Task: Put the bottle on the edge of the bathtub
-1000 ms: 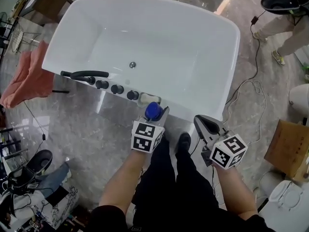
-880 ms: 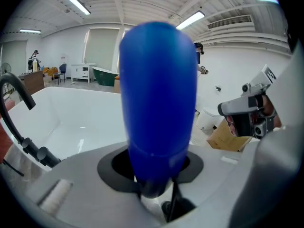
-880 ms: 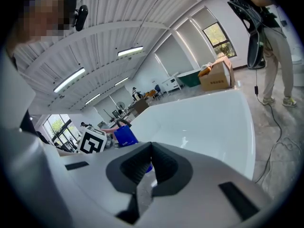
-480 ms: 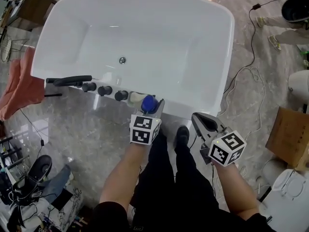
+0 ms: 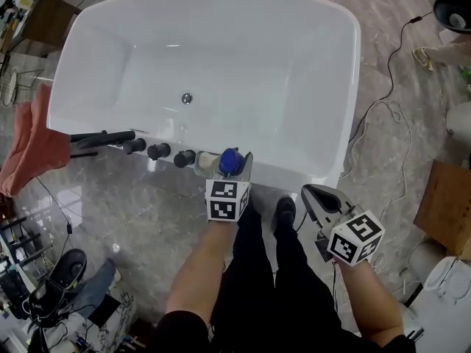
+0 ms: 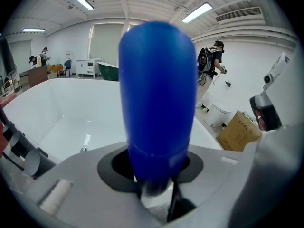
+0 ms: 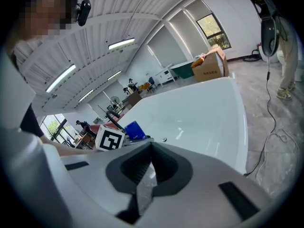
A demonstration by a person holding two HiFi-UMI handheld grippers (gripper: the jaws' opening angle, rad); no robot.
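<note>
Blue plastic fills my left view: the bottle (image 6: 156,94) stands upright in my left tongs (image 6: 156,184), which are clamped on its lower end. From above, the bottle (image 5: 230,162) sits at the near rim of the white bathtub (image 5: 324,153), with my left tongs (image 5: 235,170) just behind it on my side. I cannot tell whether its base touches the rim. A row of dark knobs (image 5: 158,151) runs along that same rim just left of the bottle, and a dark spout (image 5: 103,138) lies beyond them.

My right tongs (image 5: 318,197) are pressed together with nothing in them, held over the grey marble floor (image 5: 140,212), apart from the tub. The right view shows the tips (image 7: 145,175) meeting. A pink towel (image 5: 29,142) hangs beside the tub's left end.
</note>
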